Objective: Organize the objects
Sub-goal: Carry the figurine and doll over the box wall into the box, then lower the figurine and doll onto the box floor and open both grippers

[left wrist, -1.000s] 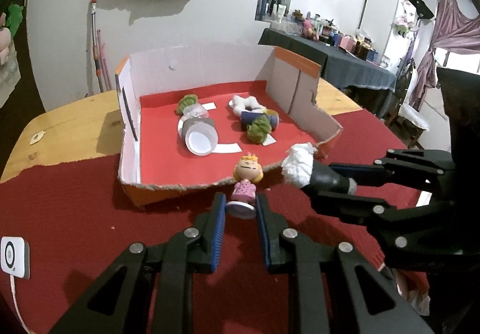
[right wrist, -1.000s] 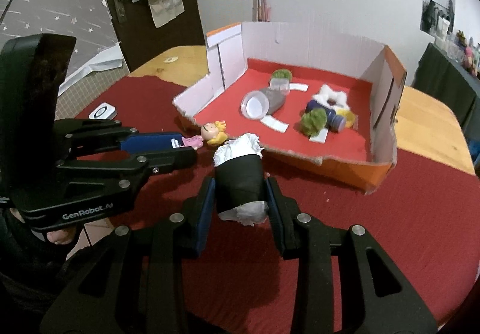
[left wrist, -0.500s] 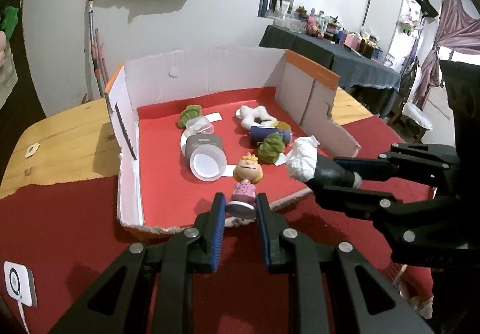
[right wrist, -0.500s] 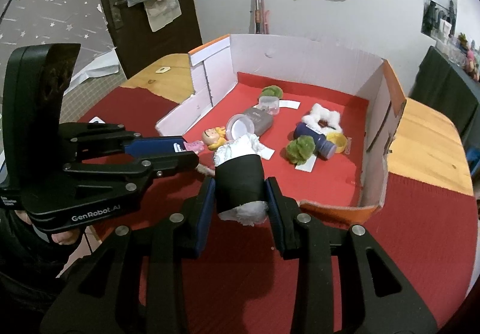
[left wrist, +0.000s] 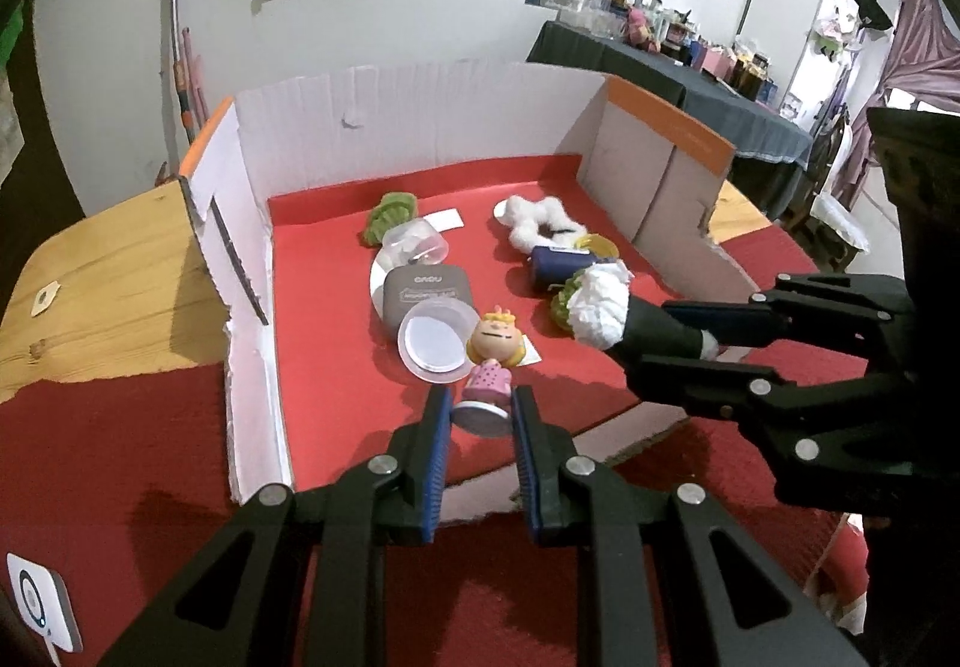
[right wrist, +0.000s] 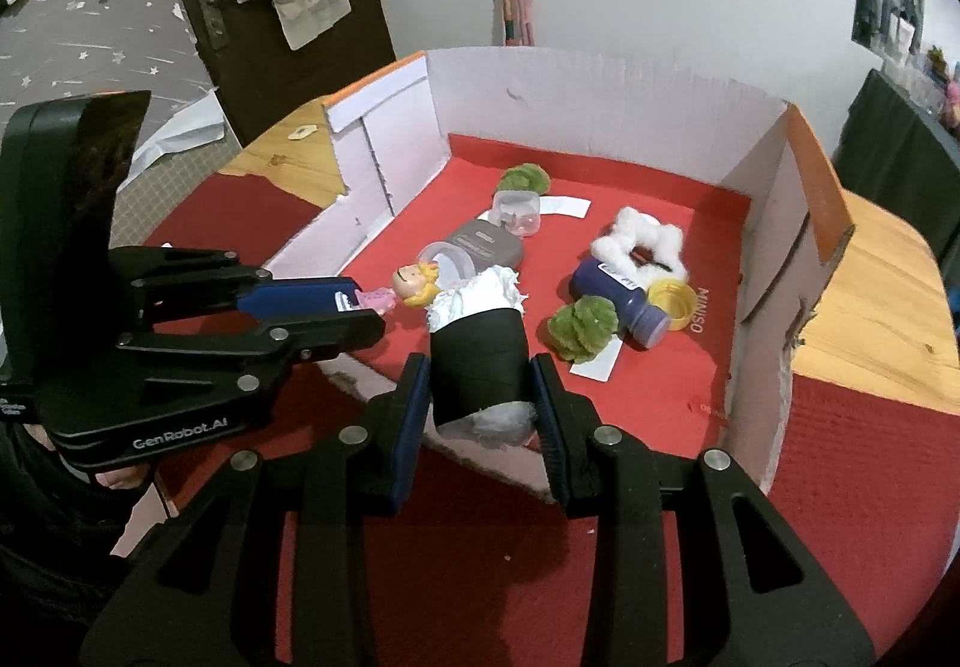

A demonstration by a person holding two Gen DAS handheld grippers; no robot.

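Note:
My left gripper (left wrist: 478, 418) is shut on a small blond doll figurine (left wrist: 489, 361) in a pink dress, held by its round base over the front edge of the cardboard box (left wrist: 420, 127). My right gripper (right wrist: 482, 394) is shut on a black roll stuffed with white paper (right wrist: 477, 346), also over the box's front edge. In the right wrist view the left gripper (right wrist: 354, 304) carries the doll figurine (right wrist: 414, 283) just left of the roll. In the left wrist view the roll (left wrist: 624, 313) sticks out of the right gripper (left wrist: 696, 346).
Inside the red-lined box lie a grey case (left wrist: 427, 295), a clear round lid (left wrist: 435, 349), a clear cup (left wrist: 417, 247), green pom-poms (right wrist: 585, 328), a white fluffy ring (right wrist: 639, 244), a dark blue bottle (right wrist: 624, 301) and a yellow cap (right wrist: 672, 301). A white device (left wrist: 39, 607) lies on the red cloth.
Both grippers have moved forward with their loads, from in front of the box to over its front edge. The box contents look nearer.

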